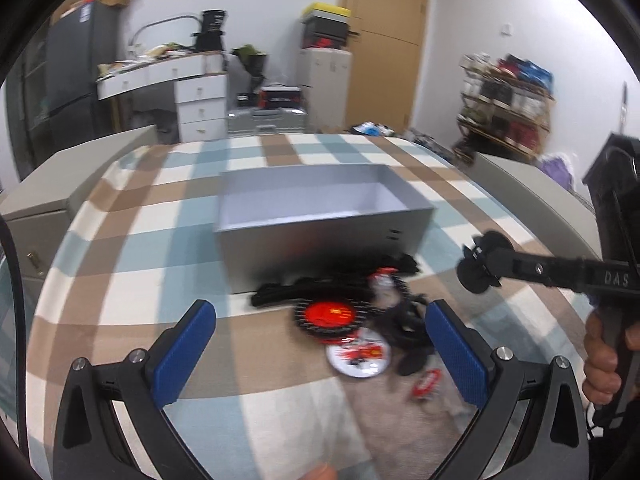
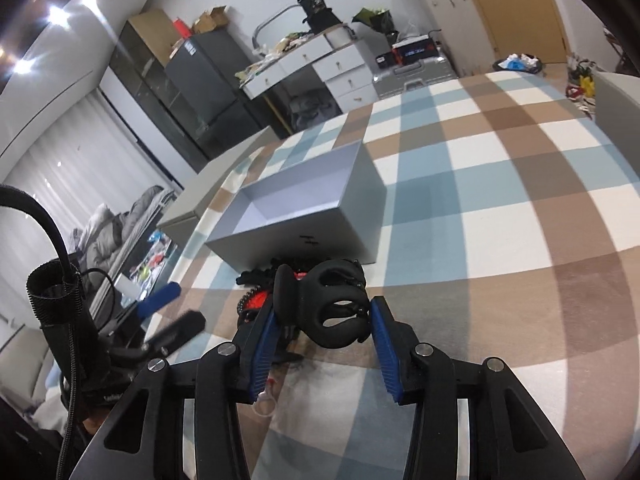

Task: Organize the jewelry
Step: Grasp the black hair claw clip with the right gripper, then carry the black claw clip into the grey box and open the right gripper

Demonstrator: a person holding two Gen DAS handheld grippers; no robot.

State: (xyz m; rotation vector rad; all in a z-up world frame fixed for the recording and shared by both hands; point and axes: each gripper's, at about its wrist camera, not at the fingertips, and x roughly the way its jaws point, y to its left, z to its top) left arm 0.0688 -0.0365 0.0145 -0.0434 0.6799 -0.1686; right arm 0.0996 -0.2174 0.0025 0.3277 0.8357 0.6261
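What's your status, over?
Right gripper shut on black hair claw. Left gripper open, empty. Grey box empty, path clear.

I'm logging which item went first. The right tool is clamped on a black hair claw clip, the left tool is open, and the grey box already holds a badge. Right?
Not quite. The grey box is empty in the left wrist view. The rest stands: the right tool grips the black hair claw clip, and the left tool is open.

Matt black plastic hair claw (image 2: 334, 312); matt grey card box (image 1: 320, 236); checked cloth cover (image 2: 500, 208), soft-looking.
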